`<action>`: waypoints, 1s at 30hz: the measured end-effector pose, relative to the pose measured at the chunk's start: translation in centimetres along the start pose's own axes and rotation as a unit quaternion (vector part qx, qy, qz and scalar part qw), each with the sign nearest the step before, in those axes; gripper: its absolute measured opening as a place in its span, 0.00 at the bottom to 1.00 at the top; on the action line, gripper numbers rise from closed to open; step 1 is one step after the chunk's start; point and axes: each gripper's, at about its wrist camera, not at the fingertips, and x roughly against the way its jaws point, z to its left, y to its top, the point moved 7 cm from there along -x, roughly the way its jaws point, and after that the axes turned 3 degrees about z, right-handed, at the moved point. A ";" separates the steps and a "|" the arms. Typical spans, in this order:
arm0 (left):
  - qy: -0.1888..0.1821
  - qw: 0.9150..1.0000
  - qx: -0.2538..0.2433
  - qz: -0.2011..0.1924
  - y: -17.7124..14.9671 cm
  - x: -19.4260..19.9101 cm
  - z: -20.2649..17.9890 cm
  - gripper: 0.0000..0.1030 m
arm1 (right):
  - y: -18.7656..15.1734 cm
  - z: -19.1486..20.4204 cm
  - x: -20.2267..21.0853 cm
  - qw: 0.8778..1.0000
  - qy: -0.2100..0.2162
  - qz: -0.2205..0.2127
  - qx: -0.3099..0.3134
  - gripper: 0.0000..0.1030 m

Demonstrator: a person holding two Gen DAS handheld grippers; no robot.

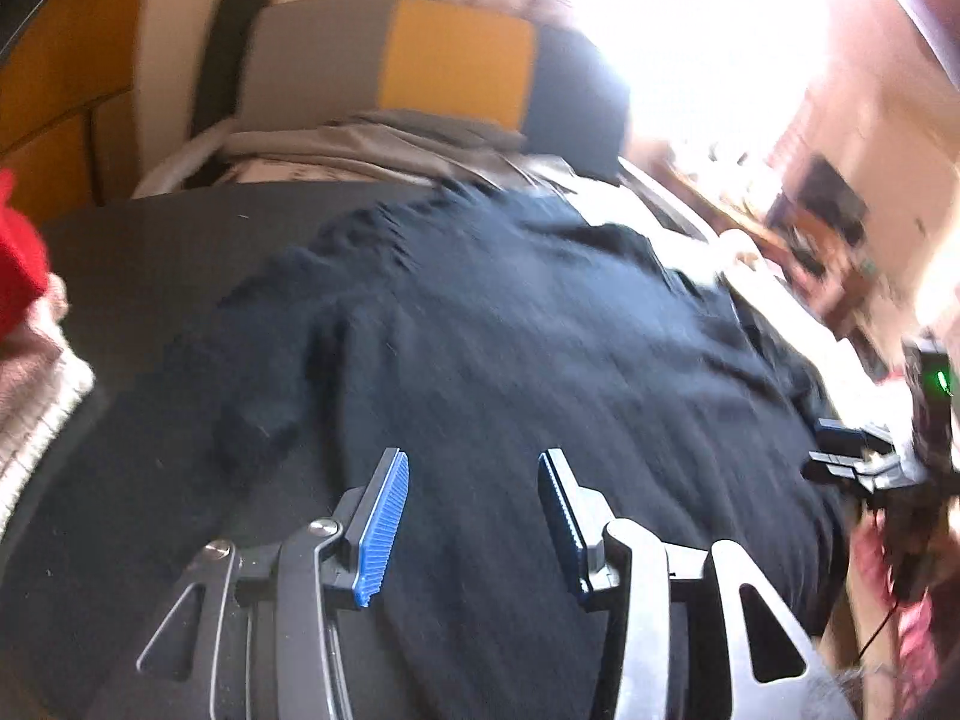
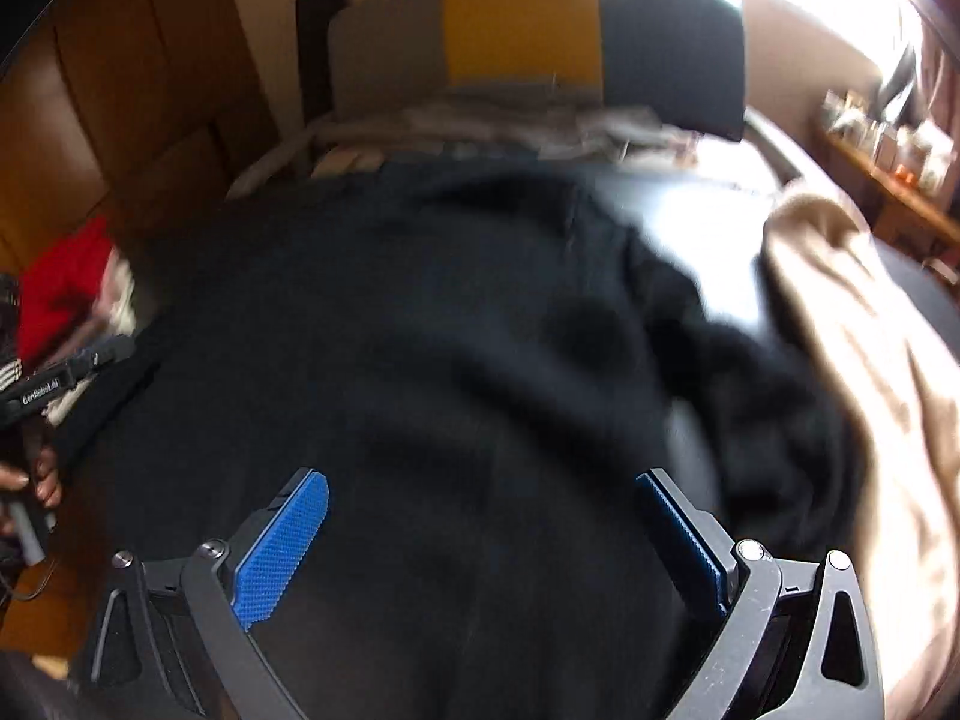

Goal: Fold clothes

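A dark navy sweater [image 1: 510, 348] lies spread over a black table [image 1: 144, 252], one sleeve trailing toward the left. My left gripper [image 1: 474, 468] hovers open above the sweater's near hem, blue pads apart, holding nothing. In the right wrist view the same sweater [image 2: 420, 360] fills the middle, rumpled at its right side. My right gripper [image 2: 480, 492] is wide open over the near part of the sweater, empty. The right gripper [image 1: 852, 456] also shows at the right edge of the left wrist view; the left gripper [image 2: 66, 378] appears at the left edge of the right wrist view.
A beige garment [image 2: 858, 324] lies at the table's right. Red cloth [image 2: 66, 288] and striped folded clothes [image 1: 30, 396] sit at the left. A grey, yellow and black chair back [image 1: 432, 60] with grey cloth stands beyond the far edge. A cluttered shelf [image 2: 888, 144] is far right.
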 end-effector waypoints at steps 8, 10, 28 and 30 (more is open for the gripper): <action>0.061 0.993 -0.066 0.075 -5.1 -0.8 1.5 0.46 | -8.2 0.9 -0.6 0.997 -0.055 0.024 -0.040 1.00; 0.078 0.991 -0.066 0.084 -5.6 0.0 2.8 0.47 | -9.0 2.1 -0.4 0.997 -0.064 0.019 -0.042 1.00; 0.018 0.998 0.042 0.041 0.4 1.7 0.5 0.44 | -9.3 -3.2 3.5 0.992 -0.112 -0.019 -0.045 1.00; 0.003 0.998 0.026 0.048 0.8 -0.1 -1.4 0.44 | -8.8 -5.7 4.5 0.988 -0.143 -0.030 -0.054 1.00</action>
